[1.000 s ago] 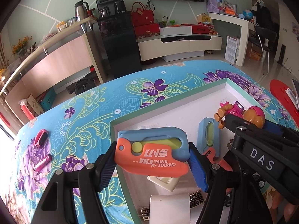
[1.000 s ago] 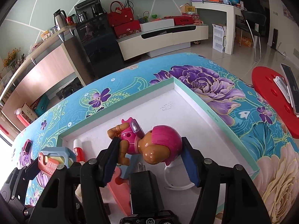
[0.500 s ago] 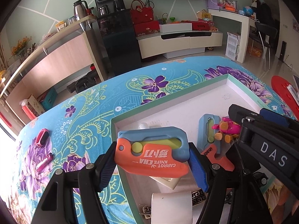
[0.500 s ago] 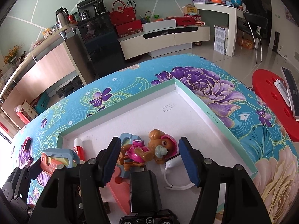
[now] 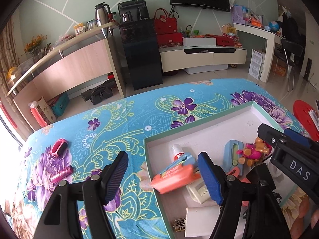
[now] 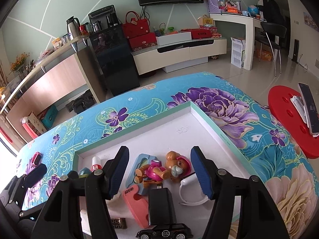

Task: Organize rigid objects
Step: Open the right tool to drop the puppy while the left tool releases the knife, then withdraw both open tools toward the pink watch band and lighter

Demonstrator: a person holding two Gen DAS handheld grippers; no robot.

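Fingers (image 5: 209, 177) beside orange toy knife (image 5: 173, 176), long axis across tray (image 5: 199, 117).

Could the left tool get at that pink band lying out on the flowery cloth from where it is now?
Probably yes. The left tool is open and empty, and the pink band lies alone on the bare tablecloth, outside the tray, with nothing between them.

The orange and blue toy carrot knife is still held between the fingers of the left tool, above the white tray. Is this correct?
Not held. The left wrist view shows the left tool open, and the orange and blue toy carrot knife lying loose in the white tray, beside the tool's right finger.
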